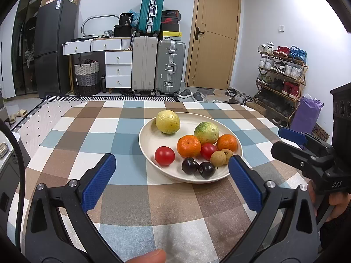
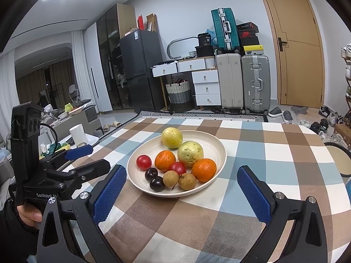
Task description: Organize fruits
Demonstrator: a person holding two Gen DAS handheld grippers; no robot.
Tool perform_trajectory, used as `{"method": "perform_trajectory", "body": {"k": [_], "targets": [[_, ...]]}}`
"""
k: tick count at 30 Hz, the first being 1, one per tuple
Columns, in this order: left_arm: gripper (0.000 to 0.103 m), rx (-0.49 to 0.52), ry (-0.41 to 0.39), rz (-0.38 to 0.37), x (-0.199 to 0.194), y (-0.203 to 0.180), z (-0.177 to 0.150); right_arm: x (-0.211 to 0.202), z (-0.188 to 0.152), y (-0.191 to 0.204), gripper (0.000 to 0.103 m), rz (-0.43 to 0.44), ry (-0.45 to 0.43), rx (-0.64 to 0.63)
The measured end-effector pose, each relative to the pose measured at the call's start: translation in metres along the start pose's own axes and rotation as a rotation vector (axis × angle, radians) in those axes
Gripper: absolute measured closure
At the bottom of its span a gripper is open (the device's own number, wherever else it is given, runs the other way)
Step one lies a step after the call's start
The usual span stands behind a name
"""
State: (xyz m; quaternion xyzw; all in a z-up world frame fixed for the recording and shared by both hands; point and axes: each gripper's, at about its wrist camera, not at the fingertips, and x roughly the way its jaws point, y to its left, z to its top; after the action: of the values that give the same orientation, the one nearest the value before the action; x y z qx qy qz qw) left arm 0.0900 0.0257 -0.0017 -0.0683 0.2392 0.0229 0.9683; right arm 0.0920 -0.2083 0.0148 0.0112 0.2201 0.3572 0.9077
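Observation:
A cream plate (image 1: 153, 141) (image 2: 216, 145) sits on the checked tablecloth and holds fruit: two yellow-green guavas (image 1: 167, 121) (image 2: 190, 153), two oranges (image 1: 188, 146) (image 2: 204, 169), two red tomatoes (image 1: 164, 155) (image 2: 144, 161), two dark plums (image 1: 189, 165) (image 2: 157, 183) and two brown longans (image 1: 218, 158) (image 2: 187, 181). My left gripper (image 1: 172, 180) is open and empty, just short of the plate's near rim. My right gripper (image 2: 182, 188) is open and empty, its jaws on either side of the plate's near rim. Each gripper shows at the edge of the other's view.
The table (image 1: 122, 199) has a blue, brown and white checked cloth. Behind it stand suitcases (image 1: 169, 66), white drawers (image 1: 118, 69), a dark fridge (image 1: 54, 43), a door (image 1: 216, 32) and a shoe rack (image 1: 280, 76). A chair edge (image 2: 339, 160) is at the table's right.

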Motion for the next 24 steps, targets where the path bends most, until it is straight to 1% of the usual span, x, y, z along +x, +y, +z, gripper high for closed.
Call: {"method": "perform_trajectory", "body": {"k": [24], "targets": [[0.001, -0.006, 0.003, 0.0, 0.0013, -0.0002, -0.0013, -0.0006, -0.0005, 0.0012, 0.0, 0.001, 0.0, -0.009]]}}
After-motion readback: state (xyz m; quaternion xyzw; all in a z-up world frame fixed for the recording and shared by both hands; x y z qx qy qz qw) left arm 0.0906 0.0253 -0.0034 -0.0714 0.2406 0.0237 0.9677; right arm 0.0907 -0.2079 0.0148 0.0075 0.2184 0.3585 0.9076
